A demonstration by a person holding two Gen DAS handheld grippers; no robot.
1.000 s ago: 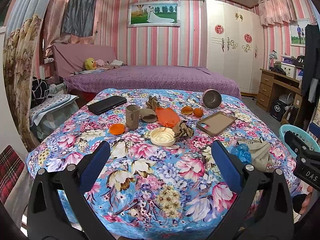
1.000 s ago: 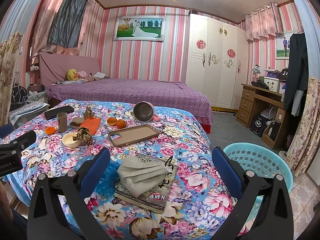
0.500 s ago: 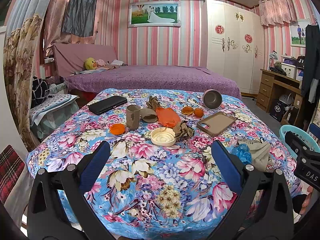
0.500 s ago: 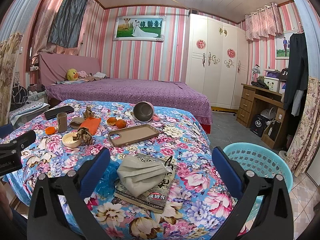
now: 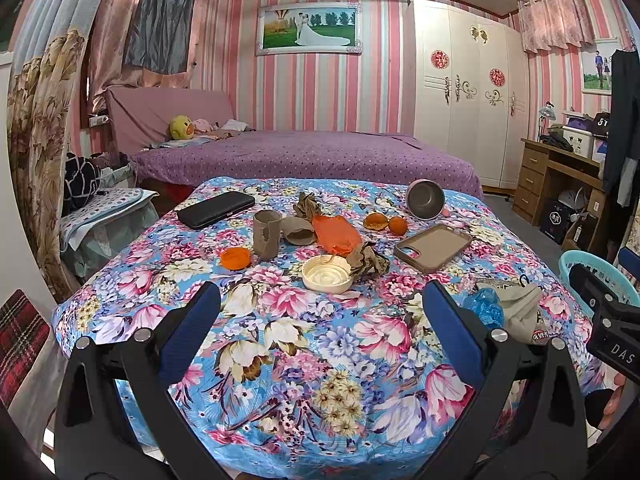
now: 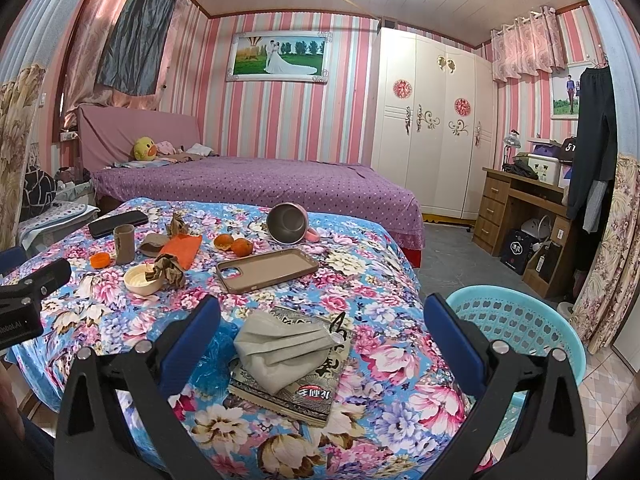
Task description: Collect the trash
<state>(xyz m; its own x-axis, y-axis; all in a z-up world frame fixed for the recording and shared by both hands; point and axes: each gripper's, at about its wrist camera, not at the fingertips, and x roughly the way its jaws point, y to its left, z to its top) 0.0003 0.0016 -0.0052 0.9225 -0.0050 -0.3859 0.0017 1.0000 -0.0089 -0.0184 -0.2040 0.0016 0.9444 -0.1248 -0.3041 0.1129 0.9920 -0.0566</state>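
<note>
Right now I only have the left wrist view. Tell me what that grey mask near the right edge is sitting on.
Observer: The mask lies on a printed booklet and covers its upper part.
Operator: Give me the right gripper's state.
Observer: The right gripper is open and holds nothing; the mask shows between its fingers.
Operator: Now describe the bin.
Observer: The blue basket stands on the floor just beyond the corner of the table. The part of its inside that I can see holds nothing.
</note>
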